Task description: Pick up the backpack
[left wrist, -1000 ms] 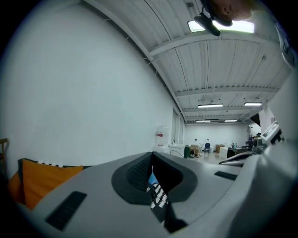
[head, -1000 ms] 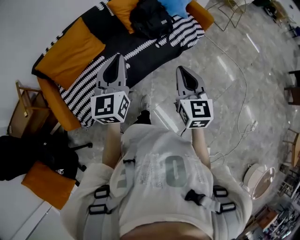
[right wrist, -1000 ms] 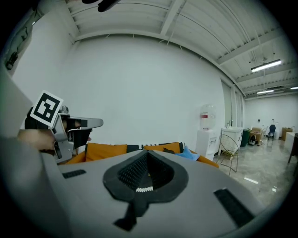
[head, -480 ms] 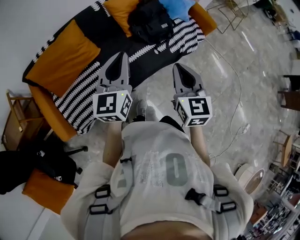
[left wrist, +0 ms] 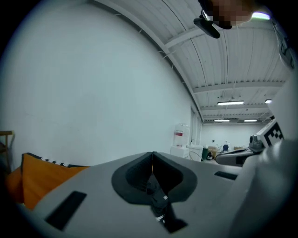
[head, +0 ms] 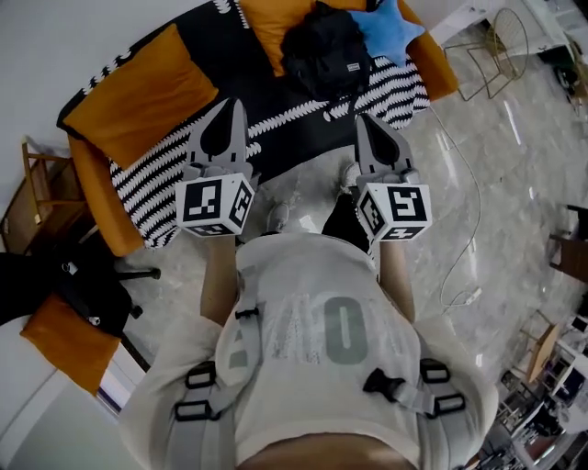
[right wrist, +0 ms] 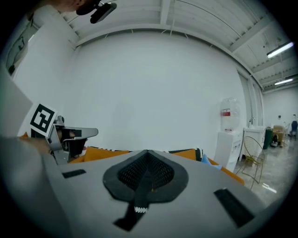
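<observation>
I held the left gripper point(head: 235, 110) and right gripper point(head: 365, 124) out side by side, roughly level, each with jaws pressed together on nothing. Beyond their grey tips, the soft black backpack point(head: 323, 57) slumped near the right end of the orange sofa point(head: 129, 101), on its black-and-white patterned throw point(head: 152, 182), beside a blue cushion point(head: 386, 27).

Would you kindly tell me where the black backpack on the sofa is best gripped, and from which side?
Probably its near upper edge, approached from the open front of the sofa. The backpack lies slumped against an orange cushion behind it, with a blue cushion beside it, so only the front looks free. No handle is discernible, so pinch a fabric fold.
</observation>
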`<action>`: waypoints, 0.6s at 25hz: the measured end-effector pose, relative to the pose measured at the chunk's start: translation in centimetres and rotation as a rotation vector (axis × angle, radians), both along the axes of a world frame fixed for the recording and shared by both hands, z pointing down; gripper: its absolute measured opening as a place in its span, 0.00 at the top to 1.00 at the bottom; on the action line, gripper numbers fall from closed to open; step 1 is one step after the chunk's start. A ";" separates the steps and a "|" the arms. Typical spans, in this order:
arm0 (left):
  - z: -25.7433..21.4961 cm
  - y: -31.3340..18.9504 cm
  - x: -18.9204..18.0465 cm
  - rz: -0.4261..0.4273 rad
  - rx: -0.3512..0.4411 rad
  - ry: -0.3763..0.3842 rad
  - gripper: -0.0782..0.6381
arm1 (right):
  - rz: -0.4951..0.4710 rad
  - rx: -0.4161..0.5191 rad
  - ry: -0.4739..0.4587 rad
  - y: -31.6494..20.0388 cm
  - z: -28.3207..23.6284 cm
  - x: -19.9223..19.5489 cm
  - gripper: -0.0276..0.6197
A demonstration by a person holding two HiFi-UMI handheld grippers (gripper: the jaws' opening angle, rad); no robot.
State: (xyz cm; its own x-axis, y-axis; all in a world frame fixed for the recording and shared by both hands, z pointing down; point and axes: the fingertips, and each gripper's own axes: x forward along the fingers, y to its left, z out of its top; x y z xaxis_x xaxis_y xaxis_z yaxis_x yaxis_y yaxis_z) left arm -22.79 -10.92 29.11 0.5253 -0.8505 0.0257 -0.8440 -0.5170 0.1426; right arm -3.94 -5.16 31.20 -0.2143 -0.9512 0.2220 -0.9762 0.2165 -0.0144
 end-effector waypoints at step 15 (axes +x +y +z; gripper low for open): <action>-4.2 -8.1 13.6 -0.299 0.104 -0.050 0.86 | -0.198 0.105 0.006 -13.5 -3.6 16.8 0.95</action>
